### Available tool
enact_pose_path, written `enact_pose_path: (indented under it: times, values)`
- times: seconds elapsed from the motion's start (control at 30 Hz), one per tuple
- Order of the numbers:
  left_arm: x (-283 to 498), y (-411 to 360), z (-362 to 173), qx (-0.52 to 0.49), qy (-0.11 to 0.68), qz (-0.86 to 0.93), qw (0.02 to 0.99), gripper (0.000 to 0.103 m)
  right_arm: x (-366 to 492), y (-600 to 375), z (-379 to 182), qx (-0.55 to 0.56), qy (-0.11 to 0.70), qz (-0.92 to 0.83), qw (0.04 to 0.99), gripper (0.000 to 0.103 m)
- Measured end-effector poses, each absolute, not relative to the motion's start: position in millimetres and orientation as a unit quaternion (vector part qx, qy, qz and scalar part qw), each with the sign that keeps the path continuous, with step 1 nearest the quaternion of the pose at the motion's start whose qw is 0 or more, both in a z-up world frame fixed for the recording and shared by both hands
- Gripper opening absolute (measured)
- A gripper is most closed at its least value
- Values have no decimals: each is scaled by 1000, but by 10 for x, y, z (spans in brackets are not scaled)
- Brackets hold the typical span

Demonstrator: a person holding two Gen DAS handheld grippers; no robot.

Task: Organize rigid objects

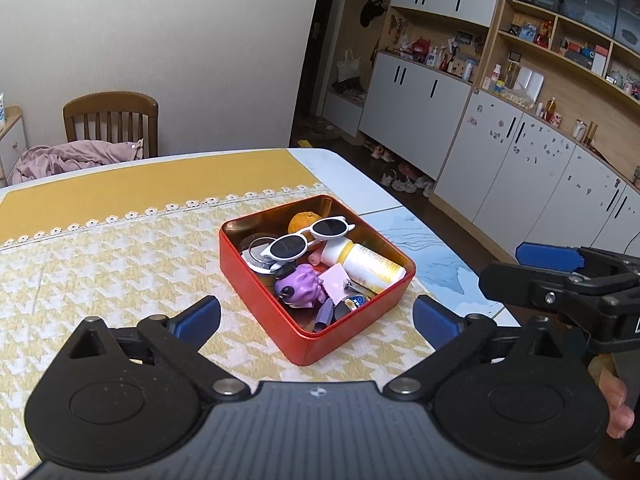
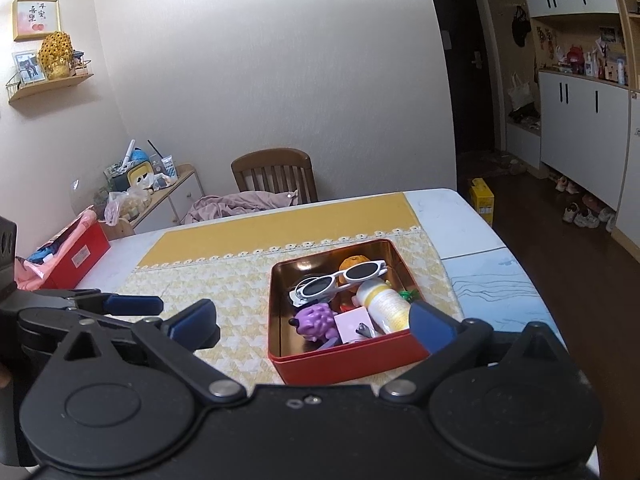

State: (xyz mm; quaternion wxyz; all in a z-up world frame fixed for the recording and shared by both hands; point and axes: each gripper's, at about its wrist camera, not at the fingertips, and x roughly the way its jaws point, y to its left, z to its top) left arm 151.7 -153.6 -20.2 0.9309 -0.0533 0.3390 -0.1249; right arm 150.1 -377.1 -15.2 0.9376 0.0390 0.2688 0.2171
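A red tin box (image 1: 256,280) (image 2: 344,364) sits on the yellow houndstooth table mat. In it lie white sunglasses (image 1: 304,240) (image 2: 340,280), a white bottle (image 1: 364,262) (image 2: 384,304), a purple toy (image 1: 302,288) (image 2: 316,320), a pink block (image 1: 335,278) (image 2: 352,322), an orange fruit (image 1: 302,222) (image 2: 354,261) and small items. My left gripper (image 1: 316,318) is open and empty, above the box's near corner. My right gripper (image 2: 314,324) is open and empty, its fingers spread over the box's near side. The right gripper also shows at the right in the left wrist view (image 1: 548,258).
The table (image 1: 340,168) has a yellow cloth and a bare white-blue right part. A red box with pink cloth (image 2: 76,256) stands at the table's far left. A wooden chair (image 2: 274,174) with clothing is behind. Cabinets (image 1: 520,184) and shoes line the right.
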Motion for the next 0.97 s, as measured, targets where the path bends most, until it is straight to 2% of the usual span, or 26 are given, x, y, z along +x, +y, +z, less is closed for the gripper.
enact_pose_path:
  times: [0.3,0.97]
  values:
    - [1439,-1487,-206,-50,350,-144,924,103,1347,-3701,-192,42,268,195,942,103]
    - [1284,-1412,-161,0,320,-140,937,103,1172,-3578,-249,52,269,163,948,103]
